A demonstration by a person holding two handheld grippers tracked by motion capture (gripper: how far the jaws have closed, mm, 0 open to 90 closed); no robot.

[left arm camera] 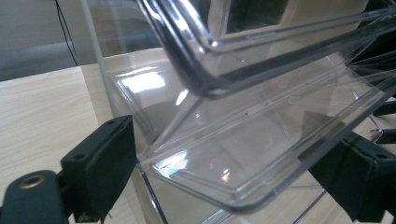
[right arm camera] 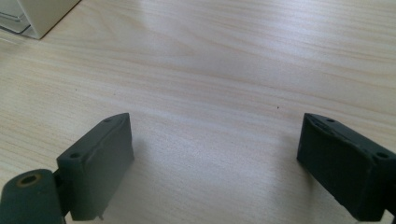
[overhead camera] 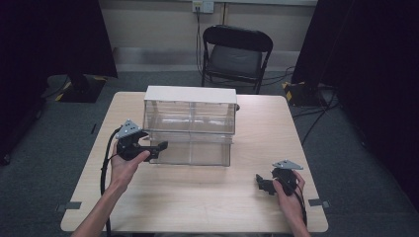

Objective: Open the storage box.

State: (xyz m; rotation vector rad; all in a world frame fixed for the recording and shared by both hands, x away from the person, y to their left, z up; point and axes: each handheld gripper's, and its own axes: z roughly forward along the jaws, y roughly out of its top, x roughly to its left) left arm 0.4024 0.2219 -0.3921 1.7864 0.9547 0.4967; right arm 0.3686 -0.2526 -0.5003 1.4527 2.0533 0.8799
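Observation:
A clear plastic drawer unit [overhead camera: 189, 123] with a white top stands at the middle back of the wooden table [overhead camera: 207, 207]. Its lower drawer [overhead camera: 195, 150] sticks out a little toward me. My left gripper [overhead camera: 160, 146] is at that drawer's left front corner. In the left gripper view the jaws of the left gripper [left arm camera: 229, 154] stand apart, open, with the lower drawer's clear front lip [left arm camera: 243, 168] between them and the upper drawer [left arm camera: 261, 42] above. My right gripper [overhead camera: 261, 182] rests low near the table's front right. Its jaws [right arm camera: 215, 140] are open over bare wood.
A black folding chair [overhead camera: 234, 54] stands behind the table. Dark curtains hang at both sides. Cables run on the grey floor at the right. A corner of the drawer unit [right arm camera: 42, 14] is at the top left of the right gripper view.

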